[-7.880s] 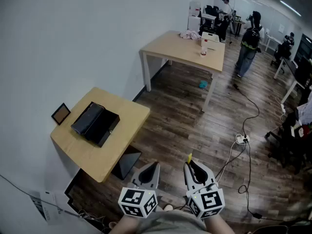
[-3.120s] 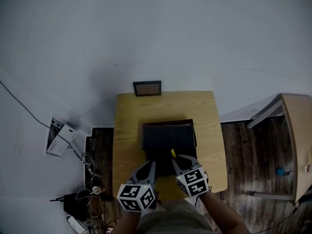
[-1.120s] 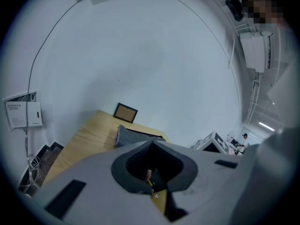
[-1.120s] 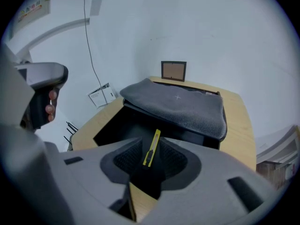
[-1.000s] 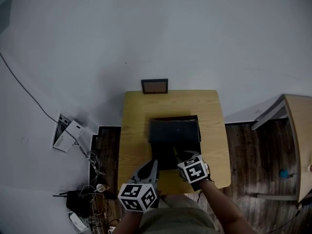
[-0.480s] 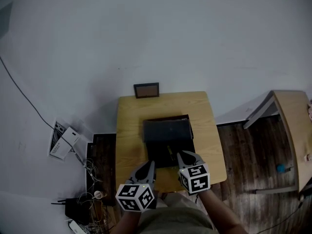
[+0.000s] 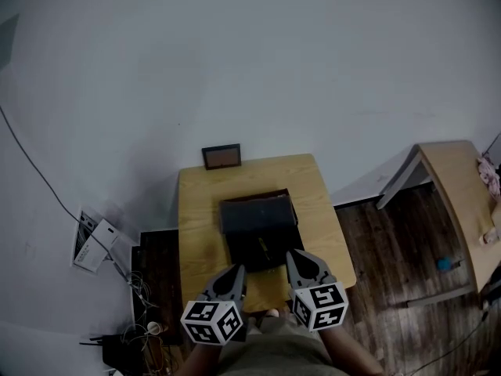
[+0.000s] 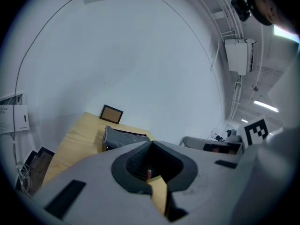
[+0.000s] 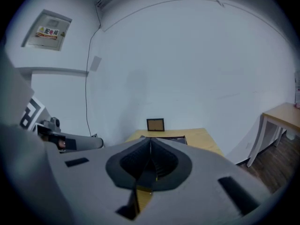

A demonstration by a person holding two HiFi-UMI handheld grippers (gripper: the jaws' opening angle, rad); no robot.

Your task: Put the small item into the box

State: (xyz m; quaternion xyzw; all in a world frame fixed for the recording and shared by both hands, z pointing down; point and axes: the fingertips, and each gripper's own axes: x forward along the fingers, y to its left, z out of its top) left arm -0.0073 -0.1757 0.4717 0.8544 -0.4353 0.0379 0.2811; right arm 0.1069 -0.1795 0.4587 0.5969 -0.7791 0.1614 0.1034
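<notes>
**Small item lies in the box; both grippers empty on its near side**

From my remote seat, the head view looks steeply down on a black box (image 7: 258,224) standing open at the middle of a light wooden tabletop (image 7: 196,210). The small item (image 7: 264,247), a yellow sliver, lies inside the box, toward its near wall. It is too small for me to make out its shape.

The left gripper (image 7: 237,269) hangs at the near-left of the box, over the tabletop's front edge. In the left gripper view its fingers are pressed tip to tip, with nothing between them. The right gripper (image 7: 291,254) hangs at the near-right of the box, its tips close by the box's front corner. Its fingers are closing and meet in a thin line in the right gripper view, also with nothing between them.

Behind the box, a small framed picture (image 7: 221,156) stands at the tabletop's far edge against the white wall (image 7: 250,69). Left of the box, off the tabletop, cables (image 7: 137,288) trail down by the wall. Right of the box and well apart from it, a second table (image 7: 458,175) stands on the dark plank floor (image 7: 376,233).
</notes>
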